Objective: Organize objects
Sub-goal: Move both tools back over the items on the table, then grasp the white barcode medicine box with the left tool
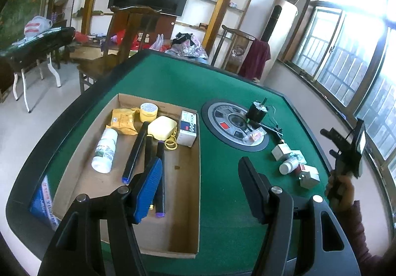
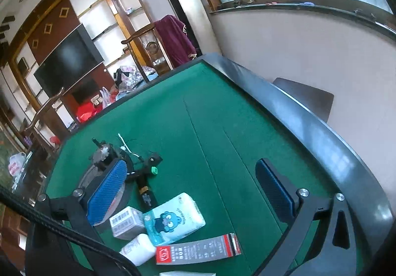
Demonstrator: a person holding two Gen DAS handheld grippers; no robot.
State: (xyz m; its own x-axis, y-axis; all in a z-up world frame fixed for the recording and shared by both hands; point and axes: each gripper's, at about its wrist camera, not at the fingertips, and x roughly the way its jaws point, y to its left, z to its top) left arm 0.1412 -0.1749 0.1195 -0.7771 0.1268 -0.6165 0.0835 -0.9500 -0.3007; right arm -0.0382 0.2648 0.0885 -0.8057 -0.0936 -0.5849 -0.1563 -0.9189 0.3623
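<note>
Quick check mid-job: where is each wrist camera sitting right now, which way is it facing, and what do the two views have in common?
Left wrist: on the left gripper, above the near table edge, facing down across the cardboard box toward the TV wall; its open fingers show, plus a hand holding the right gripper at right.
Right wrist: on the right gripper, over the loose pile, facing across the green table toward the window corner; its open fingers and a cable show.
Shared: the table, black motor, white bottle, TV.

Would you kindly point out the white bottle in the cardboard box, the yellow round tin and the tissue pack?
white bottle (image 1: 105, 151), left wrist view, label at mid-body.
yellow round tin (image 1: 148, 112), left wrist view, lid.
tissue pack (image 2: 173, 219), right wrist view, printed front.
</note>
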